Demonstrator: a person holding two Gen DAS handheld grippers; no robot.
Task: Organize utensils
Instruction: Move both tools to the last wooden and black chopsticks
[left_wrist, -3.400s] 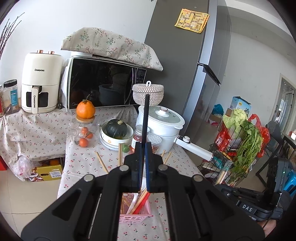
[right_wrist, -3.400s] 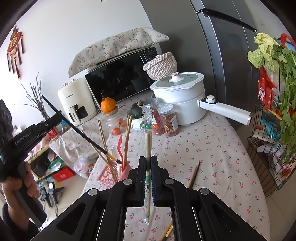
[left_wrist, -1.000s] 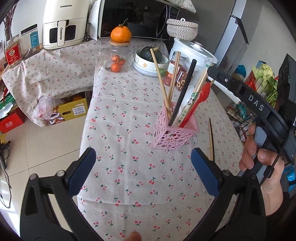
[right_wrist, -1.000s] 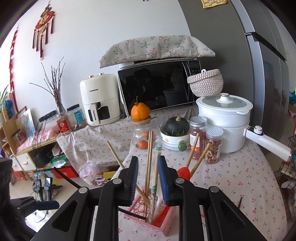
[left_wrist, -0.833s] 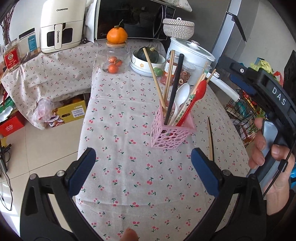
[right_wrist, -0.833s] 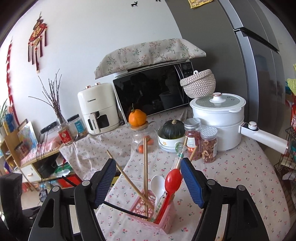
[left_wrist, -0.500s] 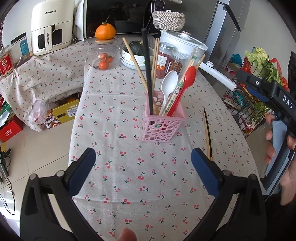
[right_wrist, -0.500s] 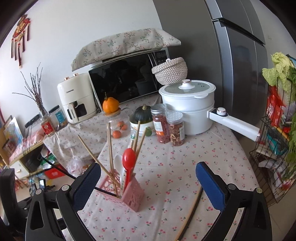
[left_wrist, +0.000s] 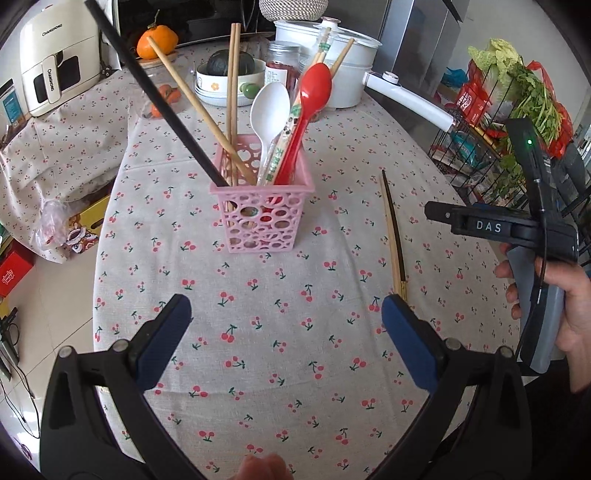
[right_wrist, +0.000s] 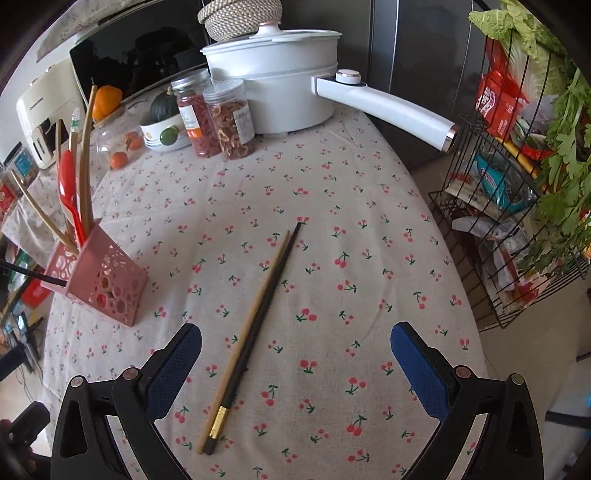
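Now the 2 chopsticks (right_wrist: 255, 325) lie between the right gripper's (right_wrist: 293, 354) wide-apart, just-opened jaws

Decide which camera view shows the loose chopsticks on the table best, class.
The right wrist view: the chopsticks lie whole, centred between the open right gripper's fingers. The left wrist view shows them off to one side, thin and foreshortened.

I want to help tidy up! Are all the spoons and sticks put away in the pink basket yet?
Nearly. The pink basket already holds the red spoon, the white spoon and several chopsticks. Nothing is in hand: the right claw and the left claw are both open and empty. Left to do: the black chopstick and the wooden chopstick, lying side by side on the tablecloth.
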